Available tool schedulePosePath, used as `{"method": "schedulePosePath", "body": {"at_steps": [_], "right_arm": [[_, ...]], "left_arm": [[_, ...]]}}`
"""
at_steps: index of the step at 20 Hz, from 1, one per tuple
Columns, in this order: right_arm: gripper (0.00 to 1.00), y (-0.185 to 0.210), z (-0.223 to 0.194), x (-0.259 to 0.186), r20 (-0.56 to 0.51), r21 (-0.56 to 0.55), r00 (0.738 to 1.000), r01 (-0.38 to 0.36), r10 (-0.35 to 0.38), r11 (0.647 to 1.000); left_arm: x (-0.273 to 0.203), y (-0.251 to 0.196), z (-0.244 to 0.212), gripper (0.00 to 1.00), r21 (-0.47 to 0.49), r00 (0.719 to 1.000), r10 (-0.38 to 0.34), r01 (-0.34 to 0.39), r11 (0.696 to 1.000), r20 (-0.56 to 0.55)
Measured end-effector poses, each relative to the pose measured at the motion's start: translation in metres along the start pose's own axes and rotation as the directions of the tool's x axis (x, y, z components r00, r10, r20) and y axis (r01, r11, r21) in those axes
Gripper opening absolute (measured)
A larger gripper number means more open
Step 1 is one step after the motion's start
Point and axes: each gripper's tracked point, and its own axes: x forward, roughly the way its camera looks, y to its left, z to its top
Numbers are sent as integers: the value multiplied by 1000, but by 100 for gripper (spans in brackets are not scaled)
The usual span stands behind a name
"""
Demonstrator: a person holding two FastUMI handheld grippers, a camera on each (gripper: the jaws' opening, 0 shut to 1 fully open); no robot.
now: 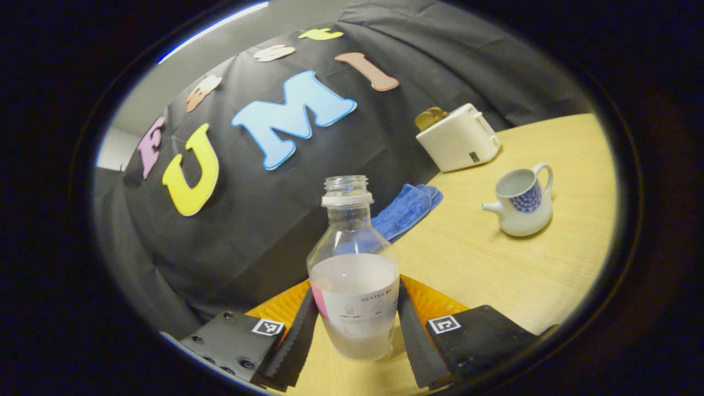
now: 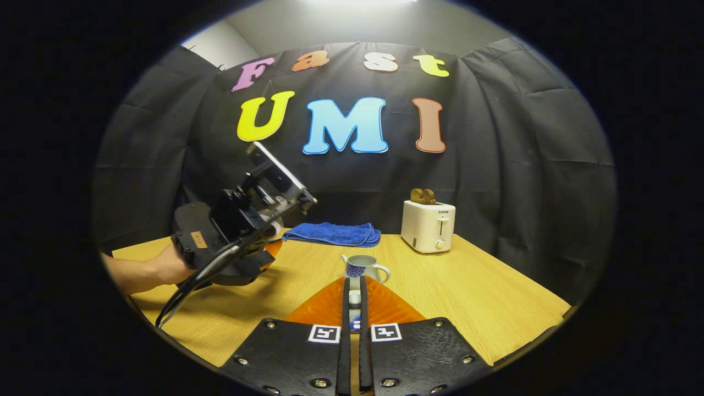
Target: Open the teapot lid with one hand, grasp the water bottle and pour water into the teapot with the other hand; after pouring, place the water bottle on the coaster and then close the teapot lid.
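Down at the bottom of the left gripper view, the left gripper (image 1: 357, 335) has its two fingers on either side of the water bottle (image 1: 355, 275), pressing against its lower half at the label. The bottle is uncapped, stands roughly upright between the fingers, and is about half full of cloudy water. Its base looks to be just over the wooden table (image 1: 495, 264); whether it touches the top I cannot tell. Beyond the bottle a folded blue towel (image 1: 408, 210) lies by the black cloth wall. To the right of the bottle, well apart, stands the teapot (image 1: 521, 202), white with a blue pattern, its mouth open and no lid on it, spout pointing toward the bottle. Behind the teapot, near the wall, sits a white toaster (image 1: 459, 137) with toast sticking out of its top.

In the right gripper view, the right gripper (image 2: 355, 316) has its fingers drawn nearly together, pinching a small white and blue thing, seemingly the teapot lid (image 2: 355, 298), though it is too small to be sure. Straight ahead of the fingertips stands the teapot (image 2: 363, 268). To the left of the teapot, a hand (image 2: 165, 269) holds the left gripper's body tilted above the table.
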Motion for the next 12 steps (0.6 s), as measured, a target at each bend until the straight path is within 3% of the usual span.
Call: {"method": "schedulePosePath", "body": {"at_steps": [4,12], "right_arm": [[6,1,-8,-14,-16,-7,1000,-12,12,1000],[6,-1,-19,-17,-42,30,999,-21,22,999]], "left_arm": [[12,-17,11,84,174,1000,-29,30,984,-10],[15,-52,32,85,442,997,-77,79,893,-22]]}}
